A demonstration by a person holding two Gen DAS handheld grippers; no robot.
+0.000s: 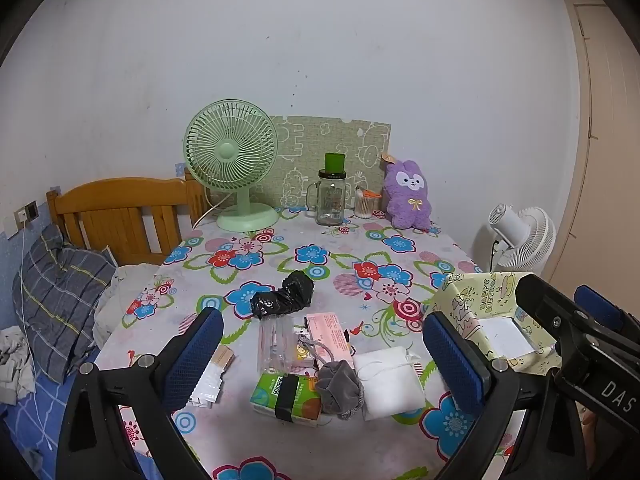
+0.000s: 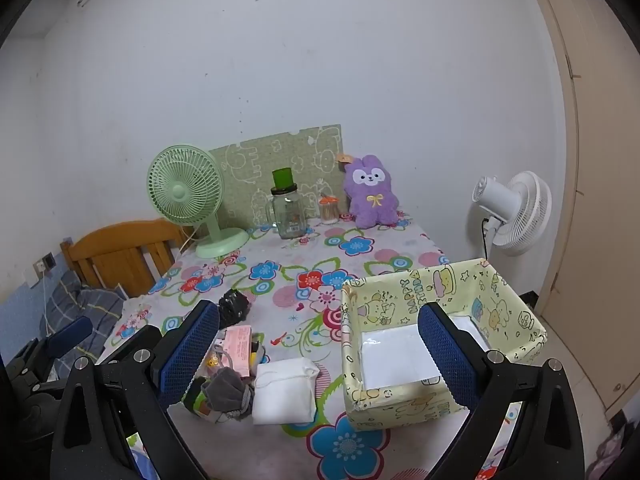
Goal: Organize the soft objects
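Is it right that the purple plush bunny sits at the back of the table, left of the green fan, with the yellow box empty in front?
Not quite. The bunny sits right of the green fan, not left, with a glass jar between them. The right wrist view shows this. It is at the back of the table, and the yellow box looks empty.

Two fans [image 1: 231, 160] [image 2: 516, 210], one box [image 2: 404, 292], one plush [image 1: 408, 196], one jar [image 1: 331, 200].

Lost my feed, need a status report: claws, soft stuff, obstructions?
Both claws, left and right, open, empty. Soft pile on table, untouched. Box open beside it. Nothing blocking.
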